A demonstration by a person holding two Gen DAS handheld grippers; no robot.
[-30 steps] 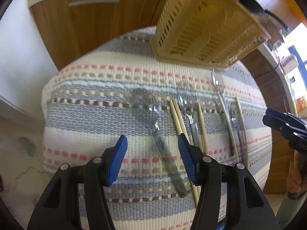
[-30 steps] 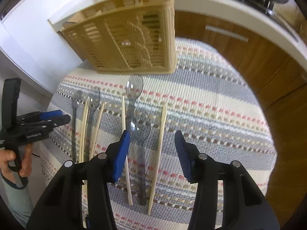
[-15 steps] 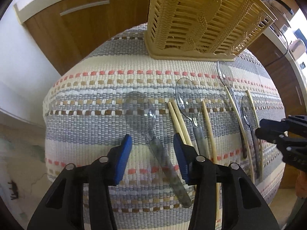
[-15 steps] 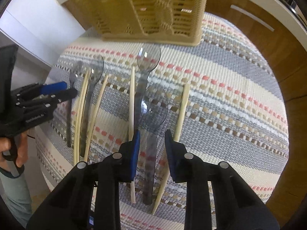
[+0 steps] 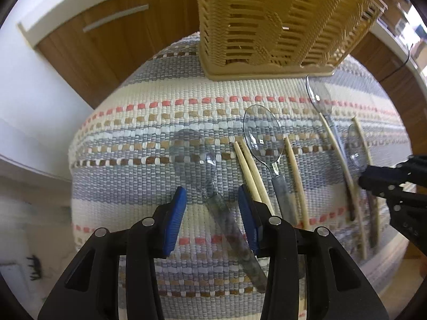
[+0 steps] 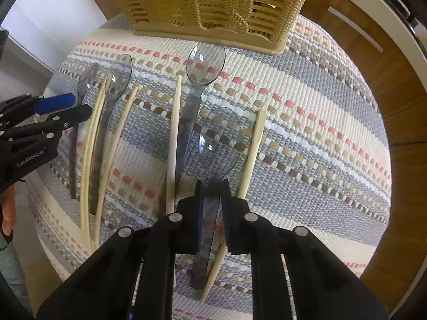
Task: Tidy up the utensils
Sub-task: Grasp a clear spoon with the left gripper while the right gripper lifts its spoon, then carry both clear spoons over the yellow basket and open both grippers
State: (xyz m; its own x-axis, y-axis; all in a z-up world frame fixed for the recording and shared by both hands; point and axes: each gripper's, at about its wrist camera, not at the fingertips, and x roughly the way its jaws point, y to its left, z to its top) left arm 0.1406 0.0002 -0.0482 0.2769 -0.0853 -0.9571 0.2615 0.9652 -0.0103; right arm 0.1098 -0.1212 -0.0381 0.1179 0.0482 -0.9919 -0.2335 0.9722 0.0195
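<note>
While right tool (image 6: 211, 186) pinches 1 spoon (image 6: 213, 144), left tool (image 5: 212, 200) gapes empty; 4 spoons, 6 chopsticks.

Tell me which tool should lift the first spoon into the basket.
Right. The right tool has its jaws nearly closed around a clear spoon's handle, just below the basket. The left tool is wide open, only straddling another spoon.

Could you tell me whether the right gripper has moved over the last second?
Yes. The right gripper has advanced toward the wicker basket and down to the striped mat, its jaws narrowing around the handle of the nearest clear spoon.
</note>
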